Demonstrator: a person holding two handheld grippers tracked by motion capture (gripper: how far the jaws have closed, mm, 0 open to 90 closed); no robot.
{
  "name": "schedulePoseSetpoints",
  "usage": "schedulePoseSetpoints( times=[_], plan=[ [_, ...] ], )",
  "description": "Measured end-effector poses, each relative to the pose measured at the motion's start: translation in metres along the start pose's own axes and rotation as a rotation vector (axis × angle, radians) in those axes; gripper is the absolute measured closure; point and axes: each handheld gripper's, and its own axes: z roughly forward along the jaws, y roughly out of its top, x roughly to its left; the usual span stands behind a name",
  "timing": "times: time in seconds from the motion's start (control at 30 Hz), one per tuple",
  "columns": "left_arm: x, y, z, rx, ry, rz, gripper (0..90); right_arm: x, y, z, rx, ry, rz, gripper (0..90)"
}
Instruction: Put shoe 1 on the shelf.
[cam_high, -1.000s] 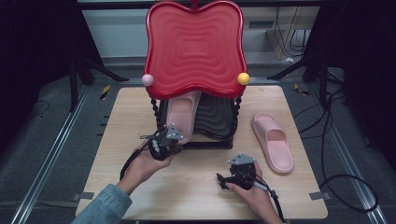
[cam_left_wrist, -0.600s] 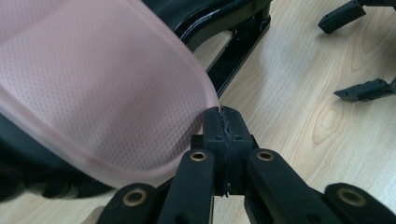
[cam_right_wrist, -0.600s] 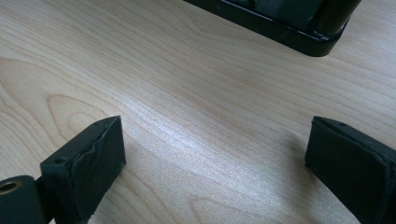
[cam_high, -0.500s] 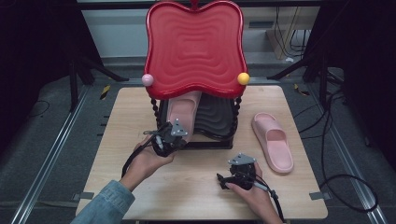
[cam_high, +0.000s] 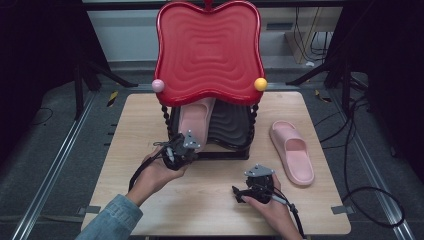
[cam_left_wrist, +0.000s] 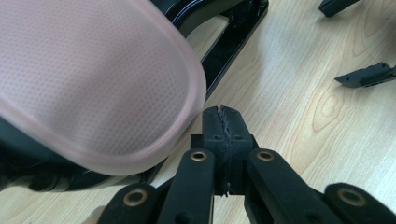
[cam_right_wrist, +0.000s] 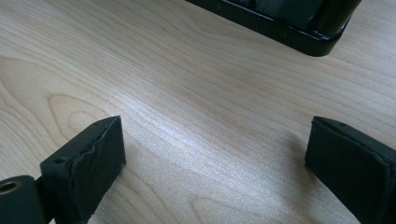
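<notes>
The pink slipper (cam_high: 196, 120) is lodged on the lower black shelf (cam_high: 235, 127) of the rack, under the red tray top (cam_high: 209, 50), its heel overhanging the front edge. It is judged light, soft foam, bendable and slightly grippy; the heel rim is best pinched. The left gripper (cam_left_wrist: 223, 122), jaws pressed together on nothing, is held just beside that heel. The right gripper (cam_right_wrist: 212, 158), jaws wide apart, is rested over the wooden table (cam_high: 210, 210), and a second slipper (cam_high: 292, 150) is seen to the right

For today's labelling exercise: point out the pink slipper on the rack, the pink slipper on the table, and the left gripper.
slipper on the rack (cam_high: 196, 116): high view, its sole.
slipper on the table (cam_high: 291, 150): high view, its strap.
left gripper (cam_left_wrist: 222, 122): left gripper view, where its shut jaws meet.
</notes>
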Motion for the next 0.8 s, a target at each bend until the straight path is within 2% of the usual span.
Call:
schedulePoseSetpoints(
  times=[0.17,0.23,0.37,0.5,0.67,0.8],
  plan=[
    [0.004,-0.004,-0.003,0.022,0.012,0.006,90.0,0.0,0.0,0.0,0.0,0.0,-0.003,5.2],
    [0.007,-0.004,-0.003,0.016,0.006,-0.008,90.0,0.0,0.0,0.0,0.0,0.0,-0.003,5.2],
    [0.006,0.0,-0.001,0.02,0.029,0.022,90.0,0.0,0.0,0.0,-0.001,0.001,-0.002,5.2],
    [0.013,0.004,-0.001,0.006,0.037,0.011,90.0,0.0,0.0,0.0,0.0,0.001,-0.001,5.1],
    [0.024,0.011,-0.001,-0.045,0.028,-0.055,90.0,0.0,0.0,0.0,0.0,0.002,-0.001,5.2],
    [0.027,0.017,0.001,-0.074,0.033,-0.089,90.0,0.0,0.0,0.0,0.0,0.002,-0.001,5.2]
  ],
)
